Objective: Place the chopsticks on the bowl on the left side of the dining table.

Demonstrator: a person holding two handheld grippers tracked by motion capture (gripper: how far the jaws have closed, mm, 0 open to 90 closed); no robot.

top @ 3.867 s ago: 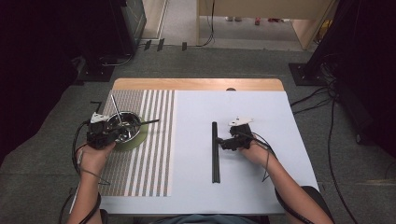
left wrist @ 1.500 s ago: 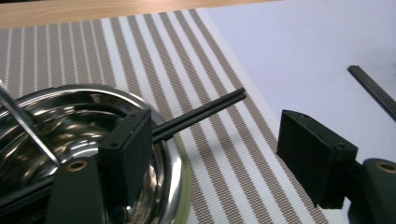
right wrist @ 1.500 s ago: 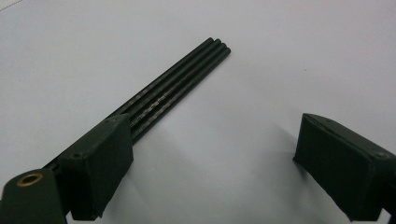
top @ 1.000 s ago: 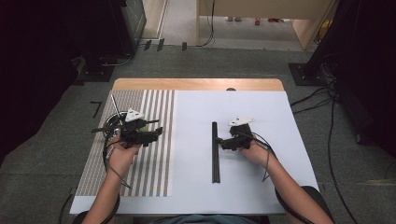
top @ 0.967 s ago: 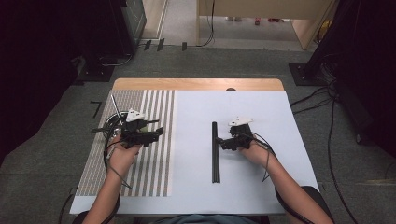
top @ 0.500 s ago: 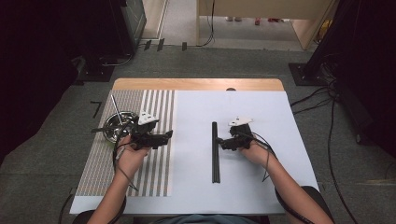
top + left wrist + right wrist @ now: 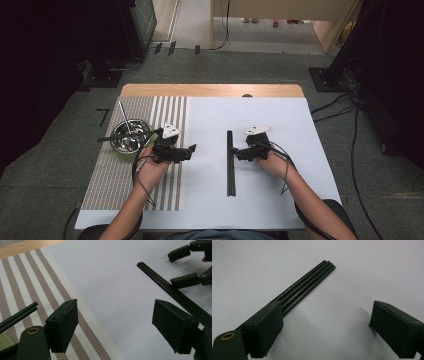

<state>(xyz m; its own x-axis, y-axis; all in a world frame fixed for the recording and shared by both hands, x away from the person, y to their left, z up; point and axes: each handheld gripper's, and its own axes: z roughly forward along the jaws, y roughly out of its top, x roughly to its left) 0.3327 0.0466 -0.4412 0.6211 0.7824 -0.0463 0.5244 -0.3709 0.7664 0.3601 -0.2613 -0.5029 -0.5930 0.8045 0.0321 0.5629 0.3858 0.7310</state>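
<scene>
Black rods (image 7: 230, 162) just beside right tool (image 7: 239, 152)

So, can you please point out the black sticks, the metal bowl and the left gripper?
black sticks (image 7: 230, 165), high view, middle of the bundle's length.
metal bowl (image 7: 127, 138), high view, shiny inner bottom.
left gripper (image 7: 191, 150), high view, midway between its fingertips.
</scene>
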